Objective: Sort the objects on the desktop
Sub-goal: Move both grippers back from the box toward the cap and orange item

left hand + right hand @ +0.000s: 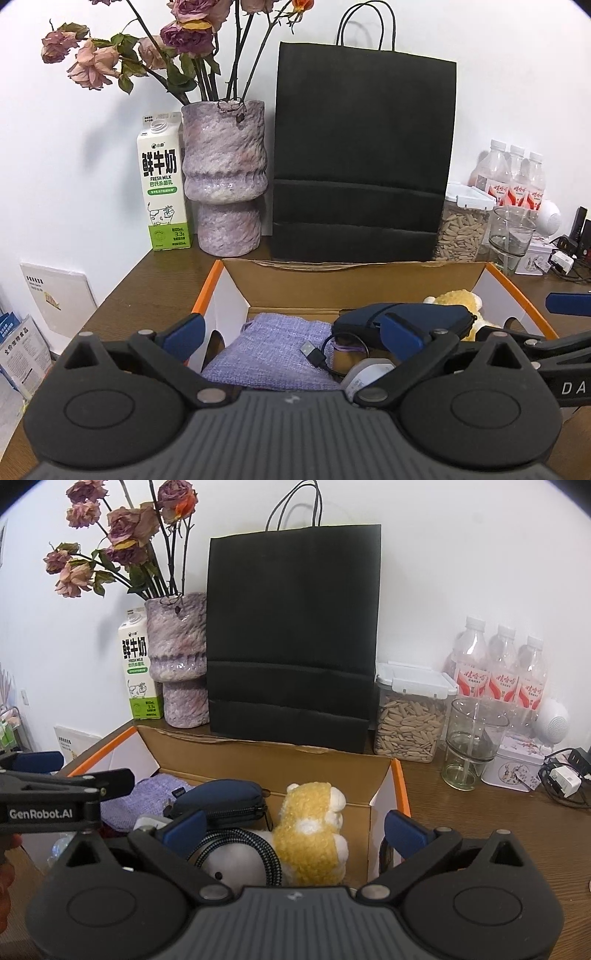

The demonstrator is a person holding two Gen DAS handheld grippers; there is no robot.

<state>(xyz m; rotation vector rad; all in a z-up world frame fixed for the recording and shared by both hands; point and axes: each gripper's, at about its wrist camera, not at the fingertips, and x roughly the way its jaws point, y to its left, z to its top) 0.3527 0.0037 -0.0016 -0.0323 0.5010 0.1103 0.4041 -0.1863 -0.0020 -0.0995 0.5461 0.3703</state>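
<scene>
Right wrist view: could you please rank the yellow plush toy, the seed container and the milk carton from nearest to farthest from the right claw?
1. Yellow plush toy: inside the cardboard box, just ahead of the open right claw.
2. Seed container: on the desk beyond the box, to the right of the black paper bag.
3. Milk carton: far left, by the wall beside the vase.

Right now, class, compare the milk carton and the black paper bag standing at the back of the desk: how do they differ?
The milk carton is white and green with printed writing and a cow; the black paper bag is plain. The carton is narrow and shorter; the bag is wider and taller. The bag has looped handles; the carton has a round spout. Both stand upright against the wall.
</scene>
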